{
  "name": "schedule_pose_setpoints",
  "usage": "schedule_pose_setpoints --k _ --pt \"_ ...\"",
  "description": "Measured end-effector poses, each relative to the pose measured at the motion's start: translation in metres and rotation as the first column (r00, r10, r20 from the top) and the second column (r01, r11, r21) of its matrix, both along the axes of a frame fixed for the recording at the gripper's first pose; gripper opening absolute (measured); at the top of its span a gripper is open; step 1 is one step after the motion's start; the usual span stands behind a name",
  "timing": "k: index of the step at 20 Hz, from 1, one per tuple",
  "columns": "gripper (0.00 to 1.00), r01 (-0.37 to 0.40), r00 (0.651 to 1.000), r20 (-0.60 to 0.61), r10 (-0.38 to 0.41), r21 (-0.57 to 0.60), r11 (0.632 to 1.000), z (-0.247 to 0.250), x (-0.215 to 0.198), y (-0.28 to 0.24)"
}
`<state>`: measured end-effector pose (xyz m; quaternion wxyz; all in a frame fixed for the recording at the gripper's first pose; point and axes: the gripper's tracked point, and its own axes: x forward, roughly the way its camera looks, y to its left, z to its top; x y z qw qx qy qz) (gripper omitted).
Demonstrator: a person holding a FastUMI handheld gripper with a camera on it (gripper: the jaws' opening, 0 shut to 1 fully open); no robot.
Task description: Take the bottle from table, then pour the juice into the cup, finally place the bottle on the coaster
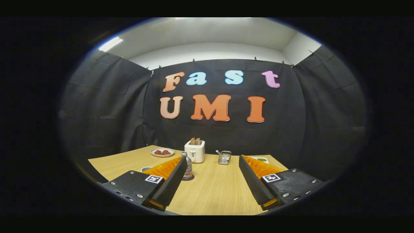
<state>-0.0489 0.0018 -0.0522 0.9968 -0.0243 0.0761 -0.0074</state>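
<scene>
Tool [212, 161] fingers spread wide over table [207, 191], gripping nothing, bottle [187, 168] beside left finger

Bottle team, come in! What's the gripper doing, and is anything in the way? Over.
Gripper open, holding nothing. Bottle upright on table, beside left finger. Toaster and metal cup farther back; path unblocked.
</scene>
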Motion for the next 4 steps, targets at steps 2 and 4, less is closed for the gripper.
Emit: schedule_pose_setpoints --k 2,4 --pt "0.95 0.003 1.000 0.005 -0.003 0.003 1.000 -0.0037 -0.0044 -0.0003" --pt "0.95 0.007 1.000 0.016 -0.007 -0.001 1.000 -0.0080 -0.0078 -0.0007"
